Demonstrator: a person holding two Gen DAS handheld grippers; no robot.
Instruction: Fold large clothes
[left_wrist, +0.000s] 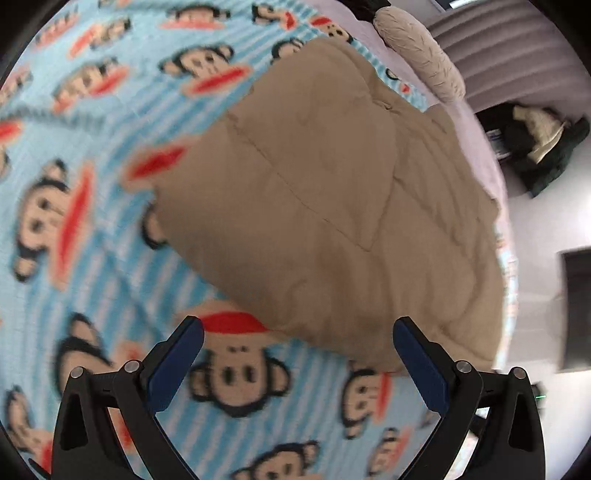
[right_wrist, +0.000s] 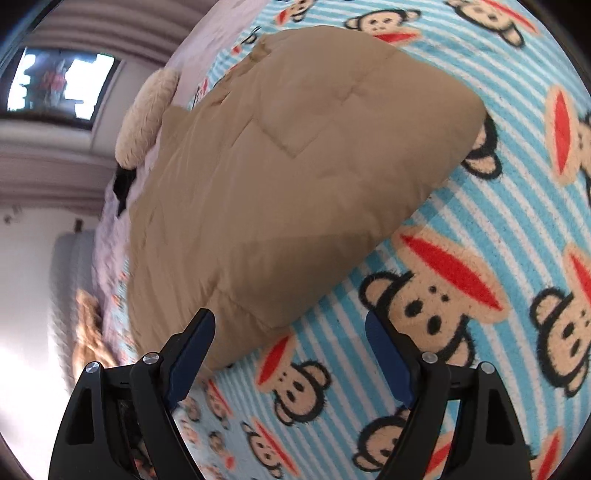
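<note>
Through the left wrist camera I am looking down at a tan quilted padded garment (left_wrist: 325, 206), folded into a thick bundle and lying on a light-blue striped fleece blanket printed with cartoon monkey faces (left_wrist: 92, 229). My left gripper (left_wrist: 298, 326) is hovering with its blue-padded fingers (left_wrist: 177, 365) spread wide and released, nothing between them; the right-hand finger is sitting in front of the garment's near edge, though I cannot tell whether it is touching the fabric. A cream fuzzy cushion (left_wrist: 417, 51) is lying beyond the garment's far end, and a heap of dark clothes (left_wrist: 535, 147) is sitting on the floor off to the right. Through the right wrist camera I am seeing the same tan garment (right_wrist: 295, 166) stretching away on the monkey blanket (right_wrist: 480, 229), with the cream cushion (right_wrist: 147, 114) at its far left. My right gripper (right_wrist: 290, 319) is standing wide open and empty, its left finger (right_wrist: 192, 354) near the garment's closest corner.
</note>
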